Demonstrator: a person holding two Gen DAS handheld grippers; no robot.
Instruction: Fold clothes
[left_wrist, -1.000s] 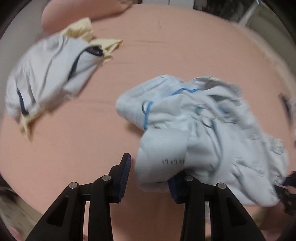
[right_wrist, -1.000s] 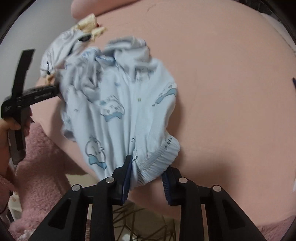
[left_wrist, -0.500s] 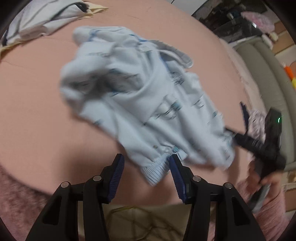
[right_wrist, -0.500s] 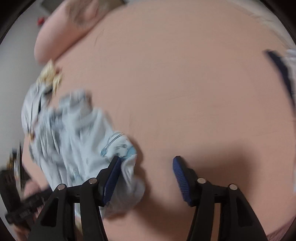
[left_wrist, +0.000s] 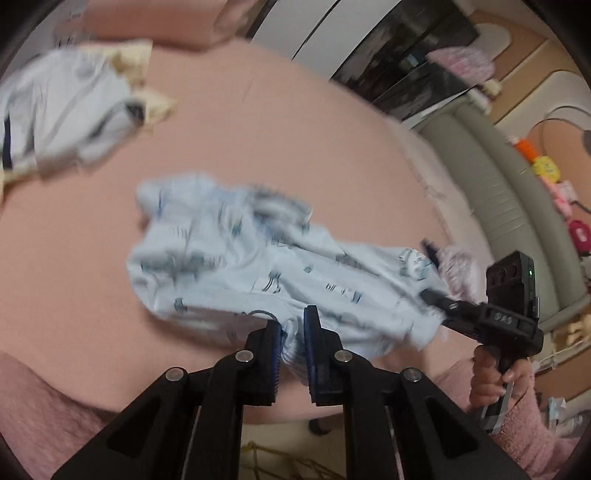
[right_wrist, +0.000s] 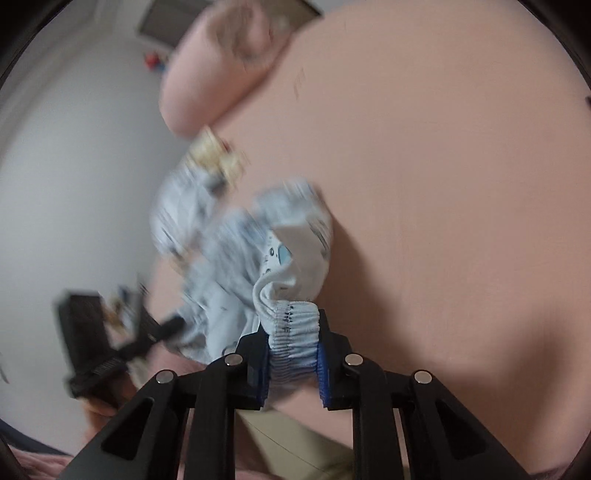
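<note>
Closing both hand-held grippers, left (left_wrist: 291, 343) and right (right_wrist: 291, 350), on the elastic hem of the pyjamas (left_wrist: 258, 266), we lift them off the bed (left_wrist: 258, 129) to spread them for folding.

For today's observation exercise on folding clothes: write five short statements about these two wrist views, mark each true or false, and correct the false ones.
1. The right gripper has an elastic, gathered edge of the pale blue printed garment between its fingers. True.
2. The left gripper has nothing between its fingers. False: garment fabric sits between them as they close.
3. The garment lies on a green bedsheet. False: the pink bedsheet is under it.
4. A second heap, the white and yellow clothes, lies apart from the garment. True.
5. The garment is neatly folded. False: it is crumpled and stretched between the two grippers.
</note>
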